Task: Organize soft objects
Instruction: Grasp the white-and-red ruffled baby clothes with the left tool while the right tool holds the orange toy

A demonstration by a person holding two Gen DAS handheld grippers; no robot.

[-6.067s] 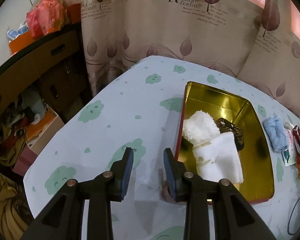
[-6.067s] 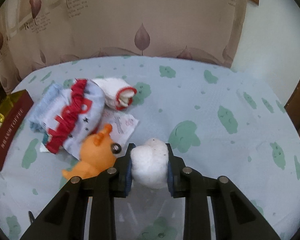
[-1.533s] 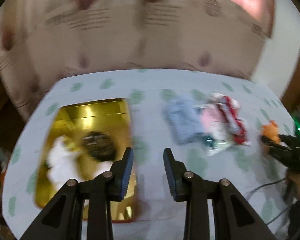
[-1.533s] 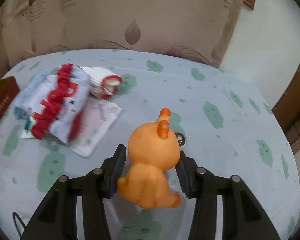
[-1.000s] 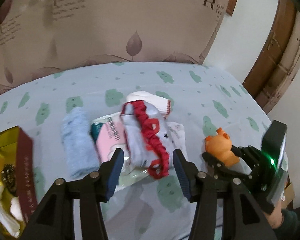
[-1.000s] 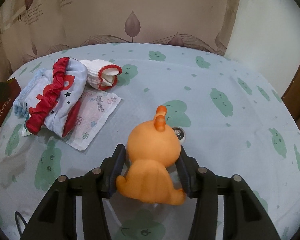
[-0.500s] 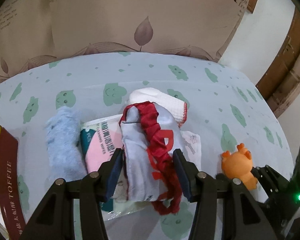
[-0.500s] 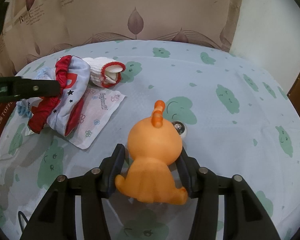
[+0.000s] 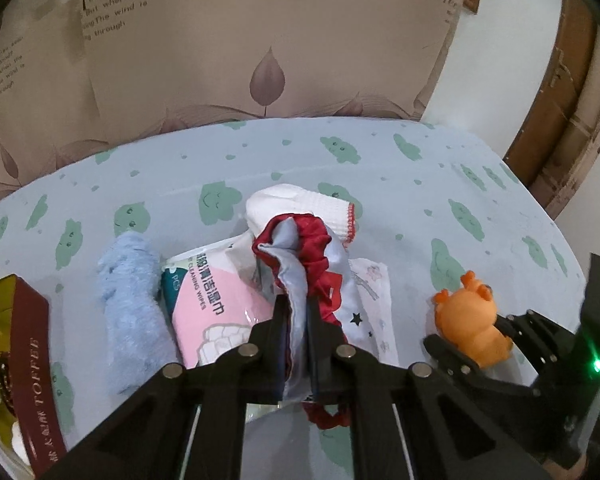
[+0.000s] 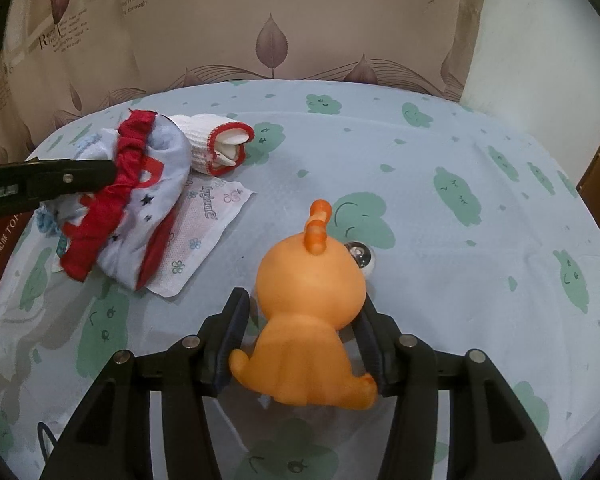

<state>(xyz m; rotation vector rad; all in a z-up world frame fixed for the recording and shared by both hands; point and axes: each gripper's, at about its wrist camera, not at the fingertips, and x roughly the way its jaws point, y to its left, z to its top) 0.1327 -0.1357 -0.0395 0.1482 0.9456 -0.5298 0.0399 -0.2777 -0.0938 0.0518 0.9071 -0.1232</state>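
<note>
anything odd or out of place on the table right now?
Mostly tidy. One oddity: a small shiny metal ball sits on the tablecloth right by the orange toy's head, hard among soft items. The red-trimmed cloth lies bunched over the wipes pack, pinched by the left gripper.

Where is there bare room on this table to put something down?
Bare cloth runs between the curtain and the white sock, and right of the orange toy. Crowded: the red-trimmed garment, wipes pack and blue sock beside the toffee tin.
</note>
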